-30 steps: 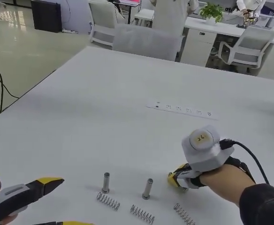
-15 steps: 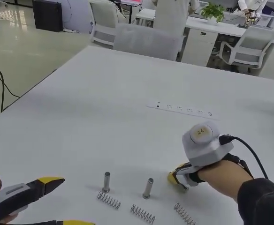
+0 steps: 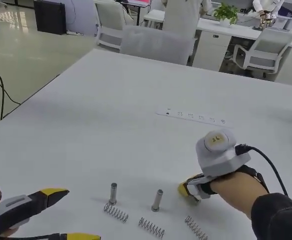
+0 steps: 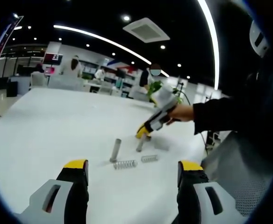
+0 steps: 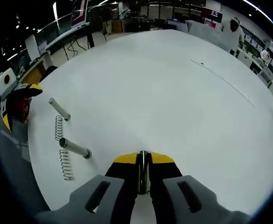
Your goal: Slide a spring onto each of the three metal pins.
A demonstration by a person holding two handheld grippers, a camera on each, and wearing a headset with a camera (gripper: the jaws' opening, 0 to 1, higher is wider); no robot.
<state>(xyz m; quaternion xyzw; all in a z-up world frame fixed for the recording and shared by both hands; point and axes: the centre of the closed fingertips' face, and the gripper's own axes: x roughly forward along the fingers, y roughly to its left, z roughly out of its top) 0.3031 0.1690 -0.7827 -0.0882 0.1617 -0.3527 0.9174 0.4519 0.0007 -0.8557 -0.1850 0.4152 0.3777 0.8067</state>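
Right claw (image 3: 187, 190) barely shifted, gripping pin (image 5: 142, 173) on table (image 3: 136, 100).

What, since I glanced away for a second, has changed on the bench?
Hardly anything. The right gripper stays shut at the same spot, apparently on the third pin; only the hand behind it lifted slightly. The left gripper stays open, and the two standing pins and three springs have not moved.

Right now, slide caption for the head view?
Right claw tip-down on the bench beside two upright pins; three springs lie loose; left claw open.
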